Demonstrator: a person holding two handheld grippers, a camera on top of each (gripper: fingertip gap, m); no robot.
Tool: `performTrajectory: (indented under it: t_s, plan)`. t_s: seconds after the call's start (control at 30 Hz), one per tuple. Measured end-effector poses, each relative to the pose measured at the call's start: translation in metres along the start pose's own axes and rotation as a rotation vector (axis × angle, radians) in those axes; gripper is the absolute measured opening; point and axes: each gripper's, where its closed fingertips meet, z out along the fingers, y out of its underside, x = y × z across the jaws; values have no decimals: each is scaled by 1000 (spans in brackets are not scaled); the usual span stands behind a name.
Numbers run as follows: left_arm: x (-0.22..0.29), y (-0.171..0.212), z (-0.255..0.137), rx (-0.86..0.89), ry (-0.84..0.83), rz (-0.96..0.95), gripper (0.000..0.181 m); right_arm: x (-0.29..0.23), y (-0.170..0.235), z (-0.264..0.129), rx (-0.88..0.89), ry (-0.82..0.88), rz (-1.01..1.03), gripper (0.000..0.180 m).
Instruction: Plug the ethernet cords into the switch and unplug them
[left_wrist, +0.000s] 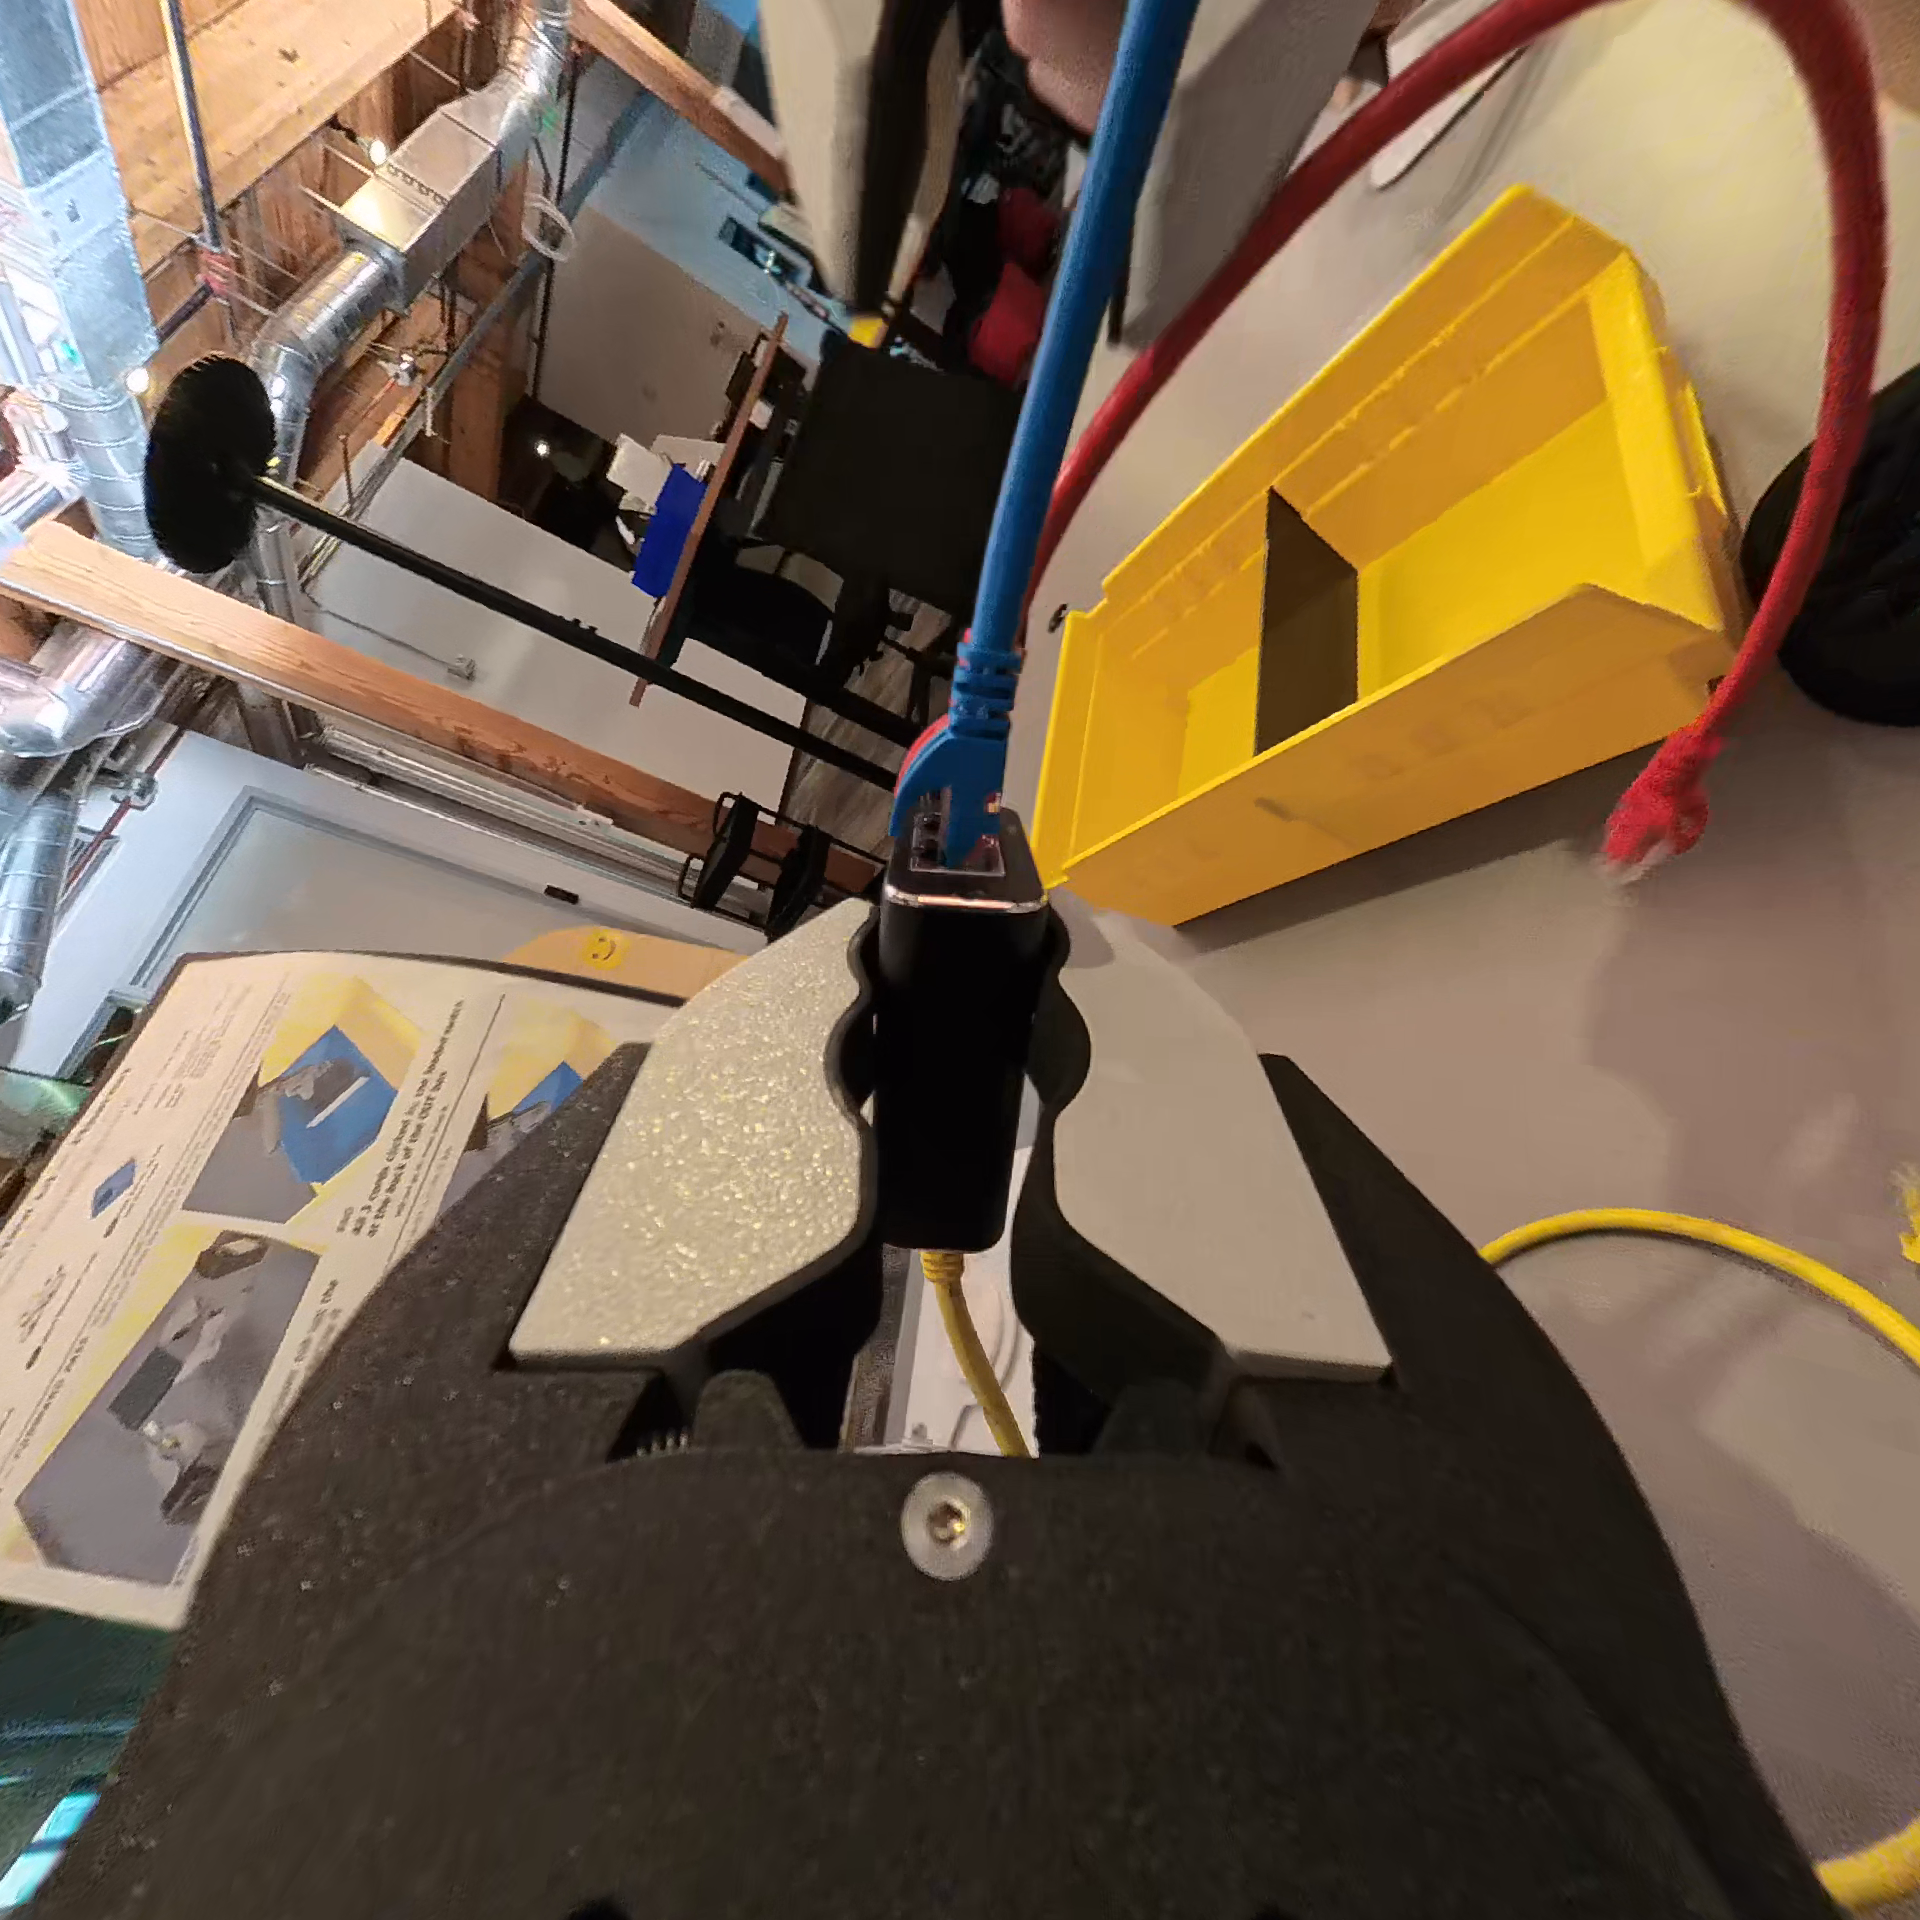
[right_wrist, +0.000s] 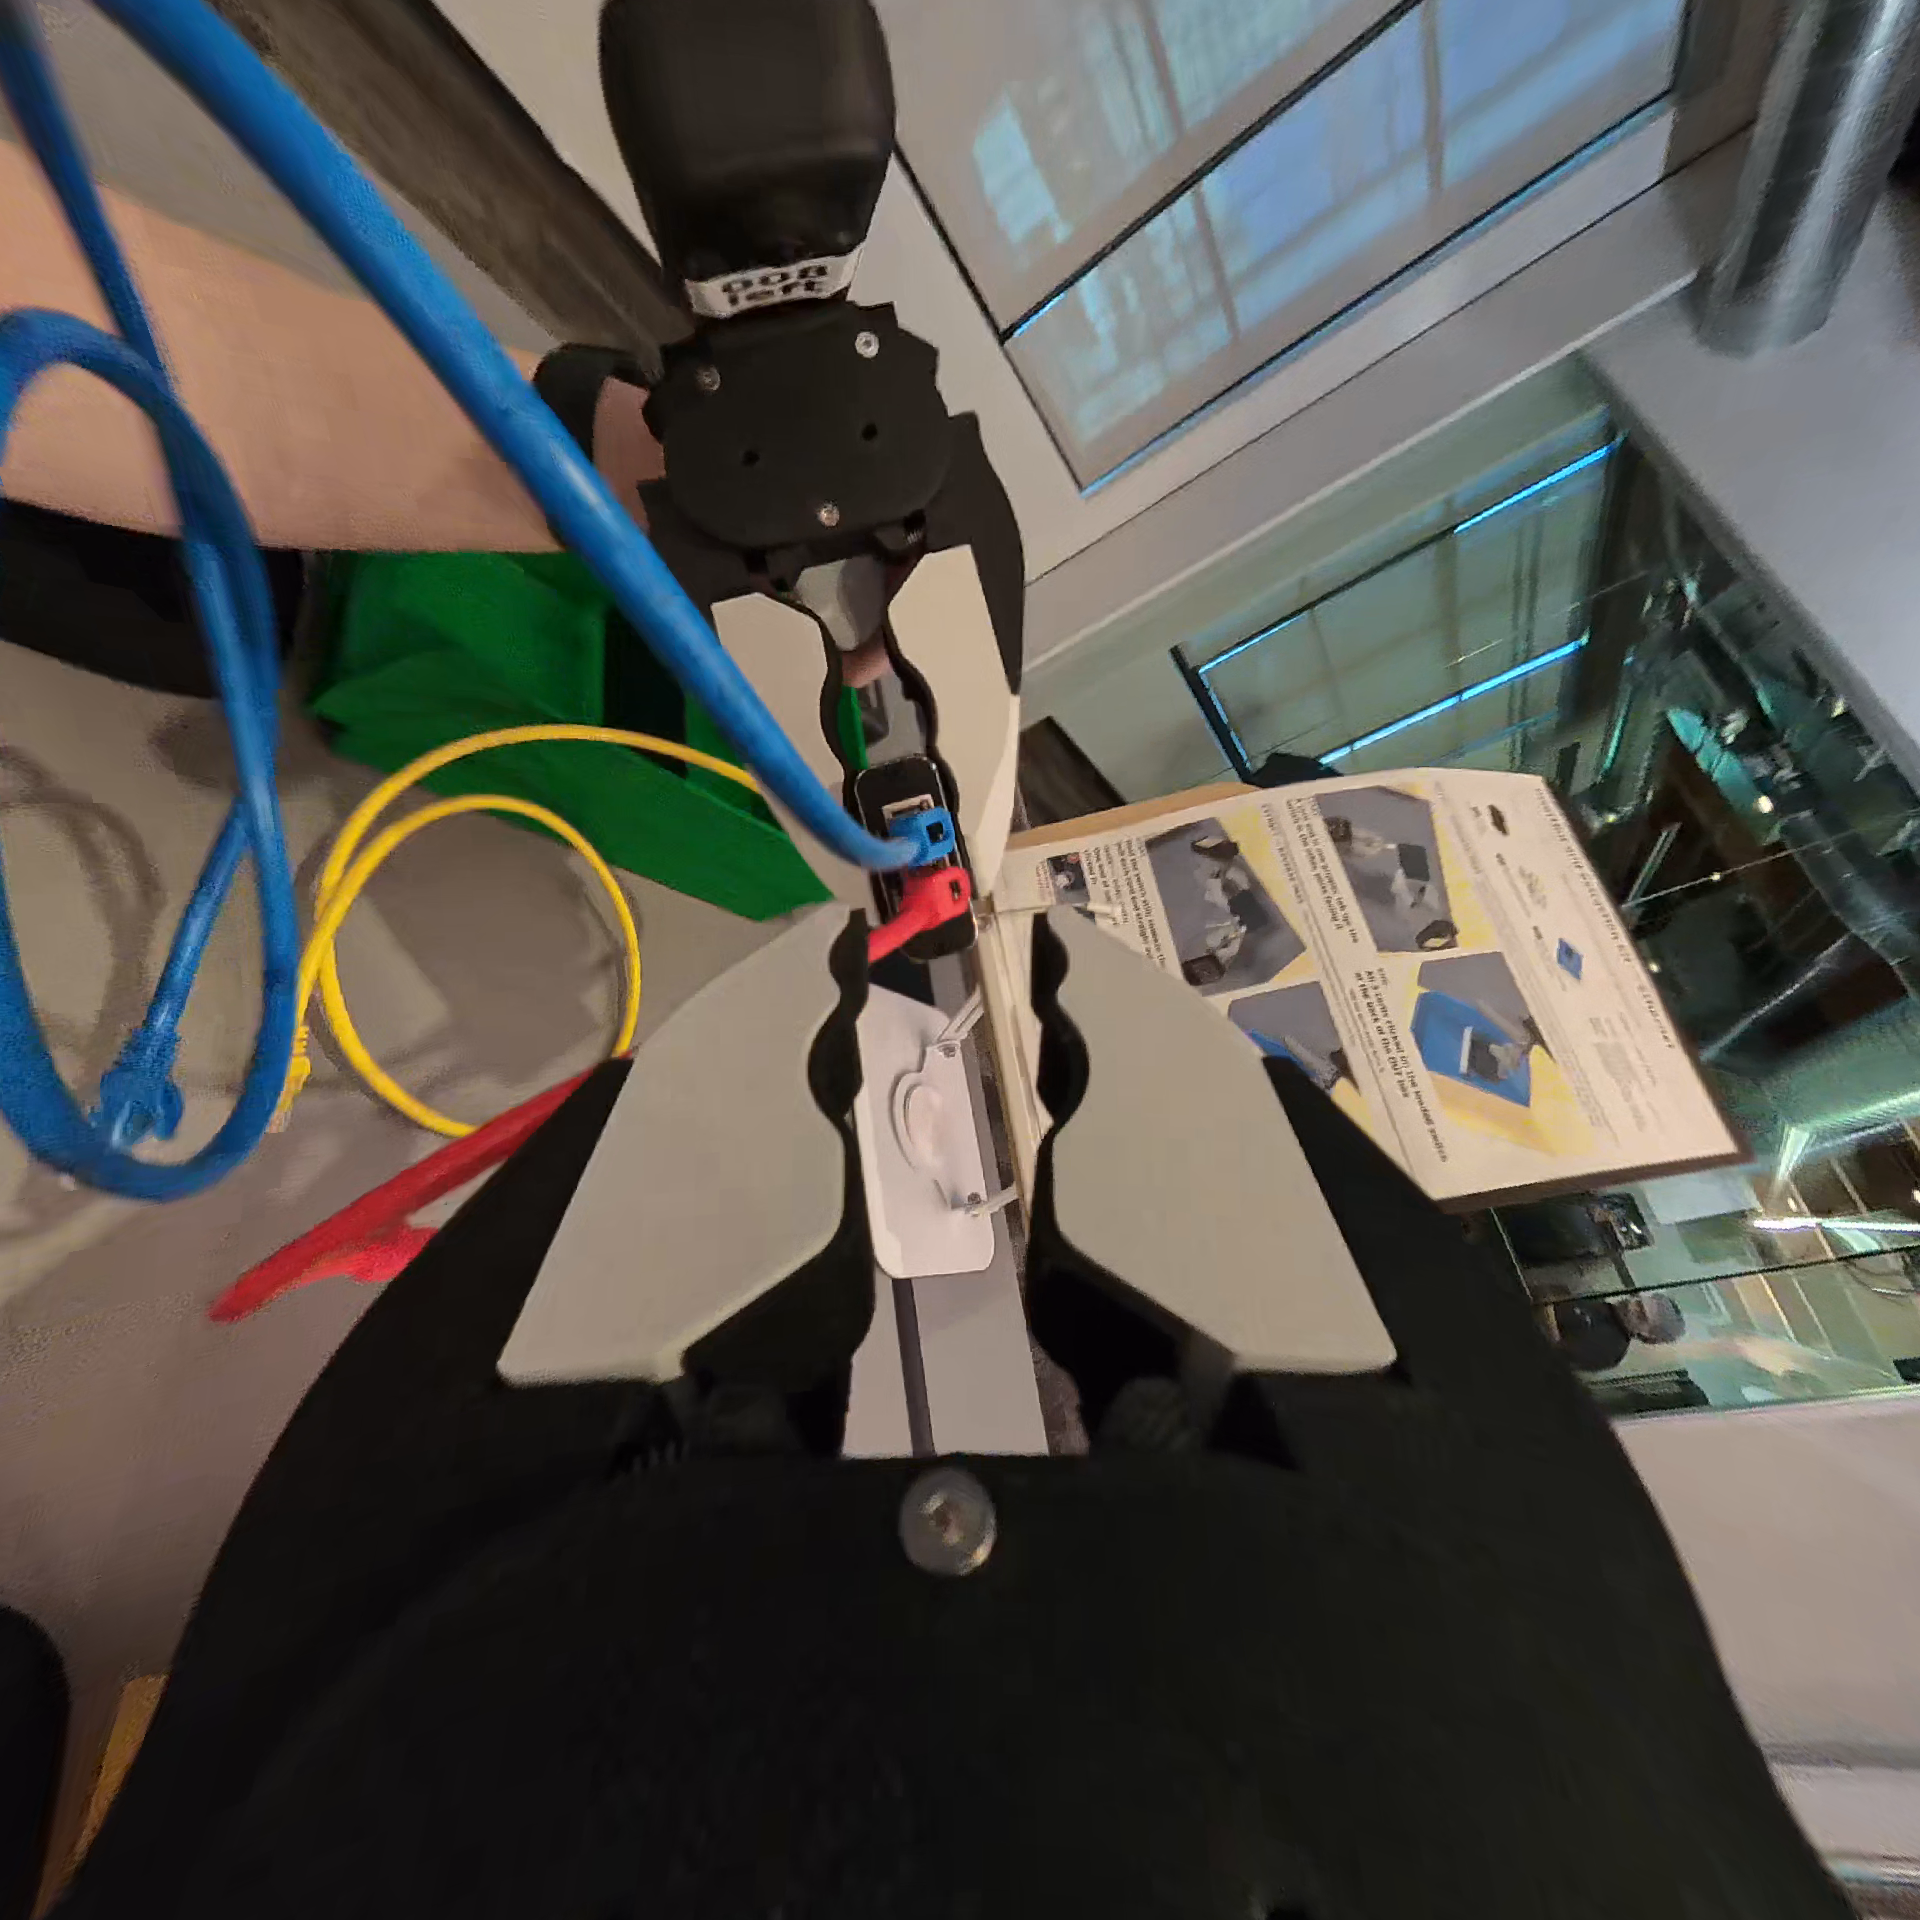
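Exposed wooden beams (left_wrist: 343, 665), silver ducts (left_wrist: 312, 301), and large windows (right_wrist: 1299, 208).

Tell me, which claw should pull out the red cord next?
Probably the right claw. It is open, empty and pointing at the red plug in the switch. The left claw is busy, shut on the switch to hold it.

red plug (left_wrist: 1657, 810) motion-blurred; yellow cord (left_wrist: 1704, 1262) cut off at right edge.
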Motion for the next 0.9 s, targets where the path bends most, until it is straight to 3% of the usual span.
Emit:
performTrajectory:
  t_s: [0.13,0.23,0.5,0.9]
  plan:
    - [-6,-11,-11,80,-10,-30,24,16,17,-9,-53,85,27,30]
    - [-7,-19,-16,121,-19,-25,24,7,28,7,-82,37,-1,32]
    - [0,-16,-10,48,4,13,24,-16,-8,46,5,0,-154,37]
    - [11,-3,1,-53,61,15,24,-15,12,53,-125,13,-221,15]
